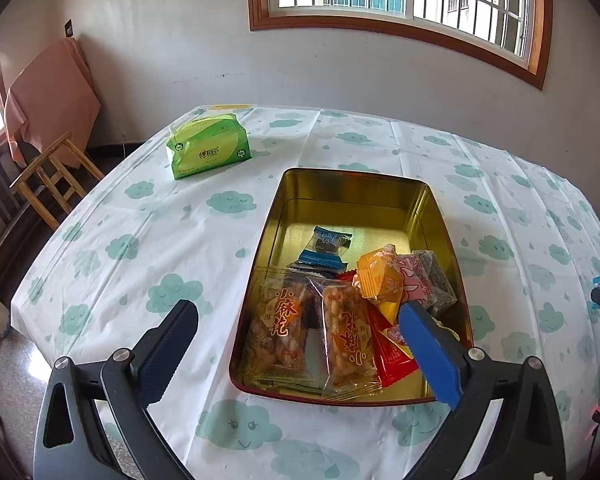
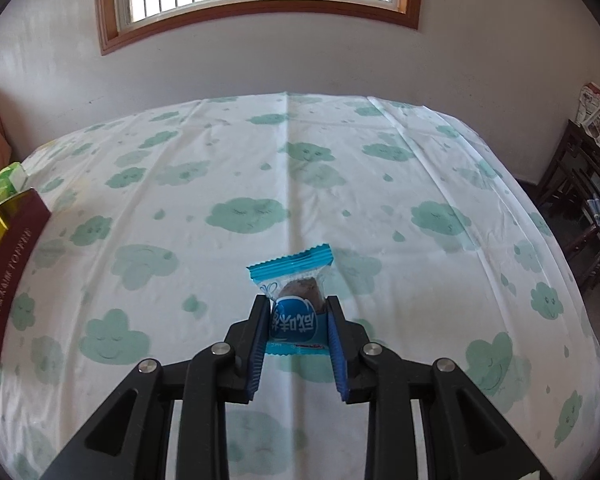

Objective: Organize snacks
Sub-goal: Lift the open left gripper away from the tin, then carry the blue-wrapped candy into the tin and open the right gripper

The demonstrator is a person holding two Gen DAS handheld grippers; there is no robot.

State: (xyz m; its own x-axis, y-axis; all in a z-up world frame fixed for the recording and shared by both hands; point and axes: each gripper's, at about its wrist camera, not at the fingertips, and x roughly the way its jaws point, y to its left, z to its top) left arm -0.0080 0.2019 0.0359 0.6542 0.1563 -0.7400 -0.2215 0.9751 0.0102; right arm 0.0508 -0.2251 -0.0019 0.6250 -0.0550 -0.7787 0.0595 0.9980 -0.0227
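Observation:
A gold-lined tin (image 1: 352, 190) with a maroon outside sits on the table and holds several wrapped snacks: two clear bags of fried twists (image 1: 278, 328), an orange packet (image 1: 380, 278), a red packet (image 1: 392, 356), a pink one (image 1: 416, 280) and a blue one (image 1: 327, 246). My left gripper (image 1: 300, 316) is open, its fingers spread over the tin's near end. My right gripper (image 2: 298, 312) is shut on a blue-wrapped snack (image 2: 296, 296) just above the tablecloth. The tin's maroon side (image 2: 8, 280) shows at the far left of the right wrist view.
A green tissue pack (image 1: 208, 146) lies at the back left of the table. A cloud-print cloth (image 2: 300, 184) covers the table. A wooden stool (image 1: 52, 178) stands left of it, dark chairs (image 2: 584, 196) to the right.

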